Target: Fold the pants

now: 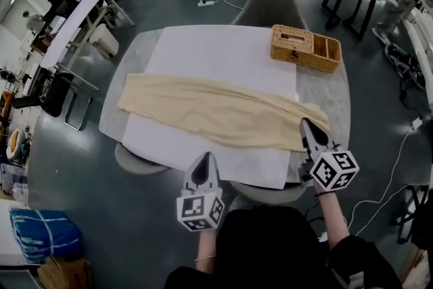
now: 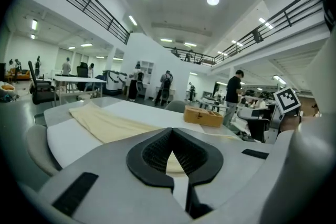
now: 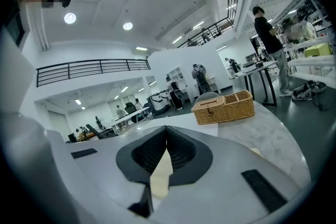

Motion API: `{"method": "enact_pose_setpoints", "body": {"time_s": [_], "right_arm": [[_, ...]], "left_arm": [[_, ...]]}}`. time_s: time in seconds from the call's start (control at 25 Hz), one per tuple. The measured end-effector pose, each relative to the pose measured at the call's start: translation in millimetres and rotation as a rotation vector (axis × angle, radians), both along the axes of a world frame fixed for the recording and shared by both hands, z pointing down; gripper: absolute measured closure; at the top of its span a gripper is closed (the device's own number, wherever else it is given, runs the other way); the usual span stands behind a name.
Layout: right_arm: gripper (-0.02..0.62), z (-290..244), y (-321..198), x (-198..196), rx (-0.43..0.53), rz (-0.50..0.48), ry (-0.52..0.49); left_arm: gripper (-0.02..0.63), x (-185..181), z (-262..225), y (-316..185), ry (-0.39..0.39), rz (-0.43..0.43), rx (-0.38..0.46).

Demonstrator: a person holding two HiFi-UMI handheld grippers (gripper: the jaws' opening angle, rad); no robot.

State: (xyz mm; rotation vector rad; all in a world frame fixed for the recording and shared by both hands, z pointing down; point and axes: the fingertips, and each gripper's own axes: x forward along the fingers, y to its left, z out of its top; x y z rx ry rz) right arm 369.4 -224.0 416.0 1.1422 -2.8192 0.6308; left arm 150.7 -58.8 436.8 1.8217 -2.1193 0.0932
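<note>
Pants (image 1: 216,112) lie flat on the white sheet (image 1: 223,51) on the table (image 1: 325,95). In the head view the long axis runs diagonally, from far-left to near-right. The wider end is at the left edge of the sheet. The narrower end runs off the sheet onto bare tabletop at the right. Can't tell waist from hem. They look to be a single long strip, no cross fold.

Left gripper (image 1: 205,159) (image 2: 171,131): jaws closed tip to tip, nothing pinched. It sits at the near edge of the sheet, clear of the cloth and pointing across the table. Cream fabric shows only through the gap behind the tips.

Right gripper (image 1: 306,122) (image 3: 167,128): jaws closed too. The tips are over the narrow right end of the pants. Contact with the cloth is unclear, and no fabric is seen clamped.

Basket (image 1: 306,47) sits at the far-right corner, well apart from the pants.
</note>
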Motion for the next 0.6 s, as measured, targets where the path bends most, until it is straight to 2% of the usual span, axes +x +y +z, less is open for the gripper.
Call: {"method": "enact_pose_setpoints", "body": {"time_s": [0.24,0.6], "right_arm": [[0.58,12,-10,25,-0.012,0.1,0.046],[0.58,57,-27,67,-0.11,0.235,0.171]], "left_arm": [[0.592,12,14,-35,0.022,0.148,-0.043],[0.592,32,41,-84,0.031,0.344,-0.119]]}}
